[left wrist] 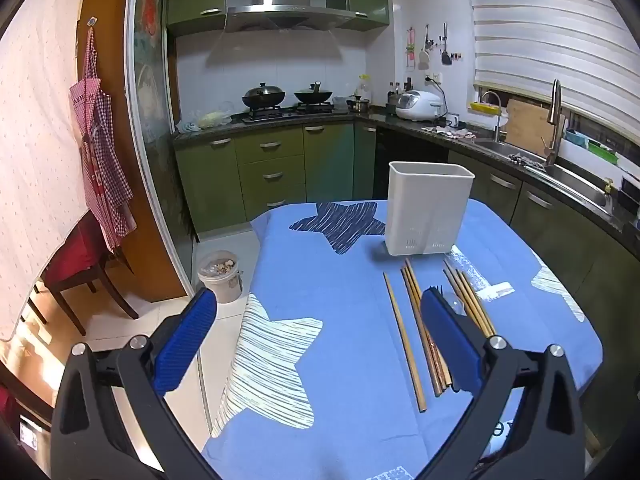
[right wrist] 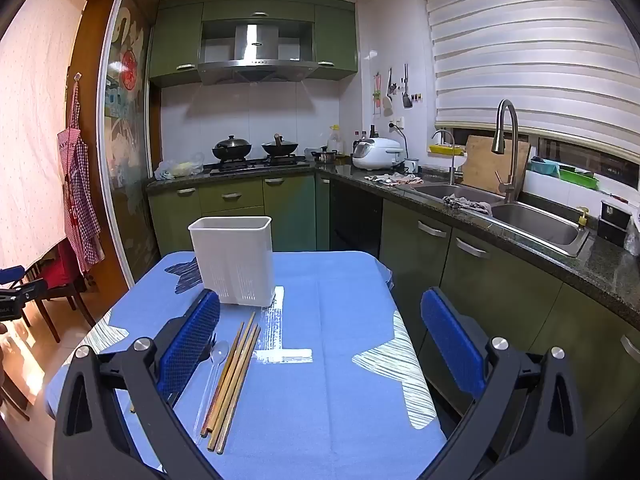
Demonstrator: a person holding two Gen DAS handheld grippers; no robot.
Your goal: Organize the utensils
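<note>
Wooden chopsticks lie loose mid-tabletop before the white holder, awaiting sorting; both grippers, left and right, gape empty.

The white utensil holder stands upright at the table's far end, mouth open and unblocked from above. Just in front of it, chopsticks and a clear spoon lie flat on the blue tablecloth. Right of the holder, bare cloth gives free passage.
</note>
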